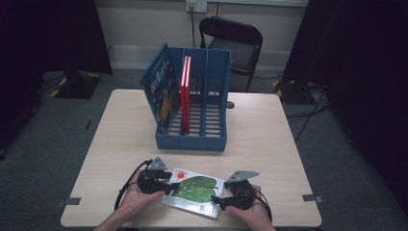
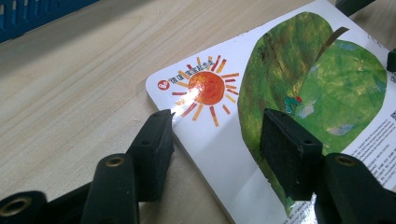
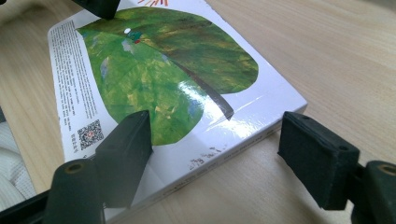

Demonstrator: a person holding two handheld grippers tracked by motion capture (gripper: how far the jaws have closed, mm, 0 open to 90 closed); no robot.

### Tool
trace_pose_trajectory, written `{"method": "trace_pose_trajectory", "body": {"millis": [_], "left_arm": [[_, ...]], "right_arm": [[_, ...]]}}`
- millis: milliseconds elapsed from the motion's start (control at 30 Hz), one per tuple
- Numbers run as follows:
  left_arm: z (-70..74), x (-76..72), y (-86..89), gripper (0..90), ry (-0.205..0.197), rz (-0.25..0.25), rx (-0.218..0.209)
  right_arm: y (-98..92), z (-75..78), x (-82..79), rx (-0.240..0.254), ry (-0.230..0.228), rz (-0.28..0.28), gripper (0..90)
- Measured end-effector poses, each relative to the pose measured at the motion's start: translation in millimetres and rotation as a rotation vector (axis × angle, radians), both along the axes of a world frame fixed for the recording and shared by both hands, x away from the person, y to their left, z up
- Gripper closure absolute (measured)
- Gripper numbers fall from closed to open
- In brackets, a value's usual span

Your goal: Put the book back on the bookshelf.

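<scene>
As the book (image 1: 196, 192) lies flat, near edge of bench (image 1: 120, 134), my left tongs (image 2: 215, 140) and right tongs (image 3: 215, 154) straddle opp. corners, open, no grip yet; blue rack (image 1: 192, 139) far side, presumably its dest.

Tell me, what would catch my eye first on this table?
The glossy book with a big green leaf and orange sun, flat at the table's near edge, with the left gripper and right gripper at its ends, jaws open. Behind stands a blue file rack holding a red book.

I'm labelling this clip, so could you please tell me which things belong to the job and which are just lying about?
In the job:
- leaf book
- left gripper
- right gripper
- blue file rack

Lying about:
- red book
- blue book
- black chair
</scene>
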State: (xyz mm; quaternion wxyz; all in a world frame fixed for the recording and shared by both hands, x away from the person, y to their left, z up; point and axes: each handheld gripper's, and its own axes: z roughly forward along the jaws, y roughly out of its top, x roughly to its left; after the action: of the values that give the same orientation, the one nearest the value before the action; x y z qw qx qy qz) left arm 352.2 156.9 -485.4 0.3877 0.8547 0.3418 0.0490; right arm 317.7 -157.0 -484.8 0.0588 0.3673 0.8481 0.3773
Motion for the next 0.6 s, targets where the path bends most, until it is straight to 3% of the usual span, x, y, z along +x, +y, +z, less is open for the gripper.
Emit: {"method": "trace_pose_trajectory", "body": {"millis": [200, 300, 400, 600], "left_arm": [[-0.8, 2.4, 3.5, 42.2, 0.025, 0.008, -0.009], [-2.4, 1.2, 4.8, 41.6, -0.011, 0.002, -0.014], [-3.2, 2.3, 7.5, 41.4, 0.023, 0.026, -0.031], [-1.1, 3.8, 10.1, 42.5, 0.030, 0.032, -0.016]], "right_arm": [[0.9, 0.2, 5.1, -0.001, -0.007, 0.007, 27.0], [1.7, 0.2, 8.9, -0.001, -0.015, 0.010, 28.0], [2.5, -0.1, 12.6, 0.003, -0.020, 0.009, 29.1], [6.3, -0.3, 21.1, 0.000, -0.035, 0.016, 29.8]]}}
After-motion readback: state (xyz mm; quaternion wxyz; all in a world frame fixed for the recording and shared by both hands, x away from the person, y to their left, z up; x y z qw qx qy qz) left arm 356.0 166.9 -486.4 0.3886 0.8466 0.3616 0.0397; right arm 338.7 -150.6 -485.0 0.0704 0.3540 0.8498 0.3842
